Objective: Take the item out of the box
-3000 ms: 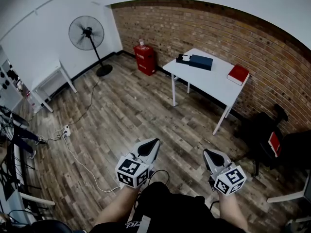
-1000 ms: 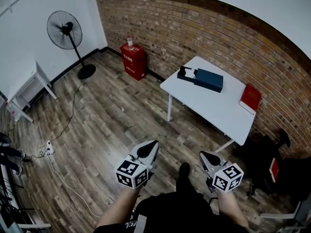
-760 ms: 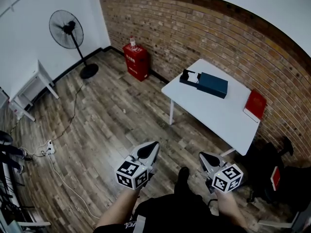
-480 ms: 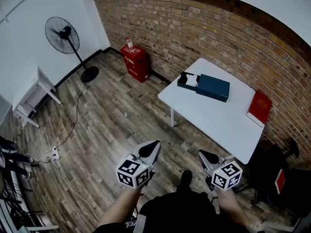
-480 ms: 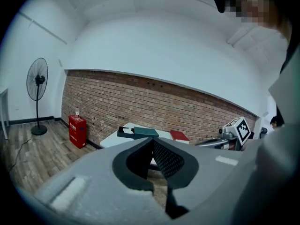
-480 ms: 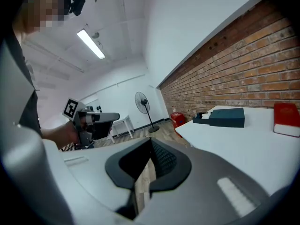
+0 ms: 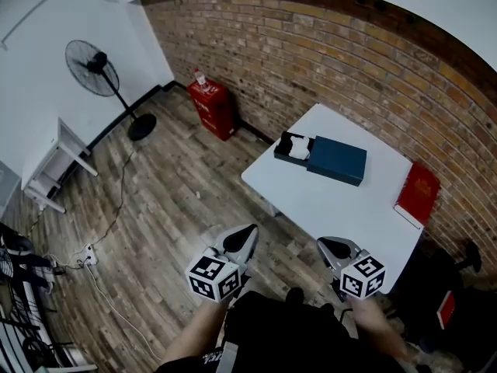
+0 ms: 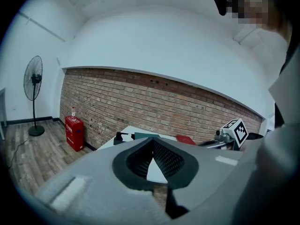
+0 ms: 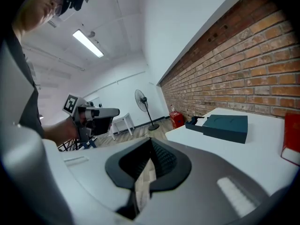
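While both grippers are held low before the person's body, side by side and apart, the left gripper (image 7: 239,241) is aimed a little below level, with its jaws brought together on nothing. The right gripper (image 7: 335,249) is posed alike, its jaws likewise closed with nothing between them. In the head view the right gripper is seen over the near edge of the desk (image 7: 326,204), and the left one over the wooden floor (image 7: 171,185) just off the desk's near left edge. The box (image 7: 335,160) is laid near the desk's far edge, by the brick wall (image 7: 326,61); its tray is slid out toward the far left corner, and the white item (image 7: 296,148) is seen inside it. A red book (image 7: 418,193) is placed at the right edge. A broad stretch of white desktop is left between the near edge and the box. To the left, floor is left open as far as the fan (image 7: 97,67) and the red cabinet (image 7: 212,109).
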Demonstrator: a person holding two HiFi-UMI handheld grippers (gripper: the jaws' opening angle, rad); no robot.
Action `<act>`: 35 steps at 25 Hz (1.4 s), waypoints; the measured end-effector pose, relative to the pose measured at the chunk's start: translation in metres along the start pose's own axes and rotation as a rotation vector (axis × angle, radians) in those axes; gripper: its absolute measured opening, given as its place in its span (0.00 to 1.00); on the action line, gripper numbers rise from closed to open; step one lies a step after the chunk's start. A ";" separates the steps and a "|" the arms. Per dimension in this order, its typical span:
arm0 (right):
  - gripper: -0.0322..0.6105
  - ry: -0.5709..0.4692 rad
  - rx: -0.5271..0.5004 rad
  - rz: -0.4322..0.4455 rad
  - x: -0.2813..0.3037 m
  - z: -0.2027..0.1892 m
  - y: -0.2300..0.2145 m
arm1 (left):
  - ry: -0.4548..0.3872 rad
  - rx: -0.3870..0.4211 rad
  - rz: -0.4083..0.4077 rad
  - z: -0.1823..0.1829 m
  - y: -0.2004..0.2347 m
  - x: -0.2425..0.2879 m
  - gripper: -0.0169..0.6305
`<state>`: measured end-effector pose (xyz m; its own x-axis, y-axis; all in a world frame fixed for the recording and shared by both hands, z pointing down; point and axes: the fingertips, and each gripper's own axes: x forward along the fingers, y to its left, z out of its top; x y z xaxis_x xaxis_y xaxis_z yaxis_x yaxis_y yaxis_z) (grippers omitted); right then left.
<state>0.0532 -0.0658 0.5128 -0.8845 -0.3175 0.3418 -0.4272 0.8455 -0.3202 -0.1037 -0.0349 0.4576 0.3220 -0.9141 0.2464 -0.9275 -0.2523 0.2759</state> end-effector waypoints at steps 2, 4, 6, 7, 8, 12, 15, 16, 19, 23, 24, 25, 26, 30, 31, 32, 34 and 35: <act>0.05 0.018 0.000 0.015 0.010 0.002 -0.005 | -0.001 -0.025 0.006 -0.001 0.008 0.010 0.04; 0.05 0.032 0.010 0.034 0.022 0.003 -0.006 | 0.001 -0.042 0.006 -0.002 0.018 0.020 0.04; 0.05 0.059 0.011 0.046 0.037 0.000 -0.011 | -0.006 -0.056 0.001 0.000 0.031 0.034 0.04; 0.05 0.074 0.010 0.047 0.045 0.000 -0.016 | -0.010 -0.063 -0.004 0.002 0.038 0.042 0.04; 0.05 0.085 0.011 0.043 0.054 0.001 -0.022 | -0.013 -0.067 -0.011 0.004 0.046 0.051 0.04; 0.05 0.073 0.020 0.004 0.101 0.027 -0.053 | -0.013 -0.067 -0.045 0.022 0.096 0.093 0.04; 0.05 0.048 0.021 -0.045 0.143 0.059 -0.081 | -0.013 -0.060 -0.084 0.046 0.140 0.132 0.04; 0.05 0.034 0.034 -0.066 0.157 0.071 -0.091 | -0.008 -0.054 -0.100 0.055 0.153 0.146 0.04; 0.05 -0.020 0.065 -0.079 0.194 0.112 -0.107 | 0.005 -0.002 -0.167 0.090 0.180 0.186 0.04; 0.05 -0.021 0.063 -0.125 0.233 0.143 -0.130 | -0.003 0.046 -0.238 0.125 0.205 0.220 0.04; 0.05 -0.028 0.074 -0.137 0.241 0.148 -0.135 | 0.000 0.038 -0.246 0.127 0.213 0.225 0.04; 0.05 -0.035 0.082 -0.148 0.247 0.153 -0.137 | 0.008 0.022 -0.254 0.127 0.221 0.230 0.04; 0.05 -0.039 0.085 -0.160 0.251 0.157 -0.140 | 0.017 0.003 -0.263 0.126 0.227 0.235 0.04; 0.05 -0.050 0.092 -0.210 0.256 0.167 -0.160 | 0.055 -0.024 -0.304 0.121 0.236 0.257 0.04; 0.05 -0.053 0.101 -0.220 0.254 0.167 -0.166 | 0.063 -0.020 -0.314 0.120 0.234 0.262 0.04; 0.05 -0.054 0.111 -0.230 0.251 0.166 -0.171 | 0.070 -0.017 -0.324 0.120 0.231 0.267 0.04; 0.05 -0.055 0.127 -0.240 0.243 0.163 -0.179 | 0.078 -0.011 -0.332 0.120 0.224 0.277 0.04; 0.05 -0.056 0.132 -0.242 0.240 0.161 -0.183 | 0.083 -0.011 -0.330 0.119 0.222 0.282 0.04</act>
<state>-0.1108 -0.3658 0.5109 -0.7614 -0.5293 0.3742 -0.6445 0.6805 -0.3486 -0.2411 -0.3866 0.4775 0.6190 -0.7548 0.2173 -0.7690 -0.5261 0.3631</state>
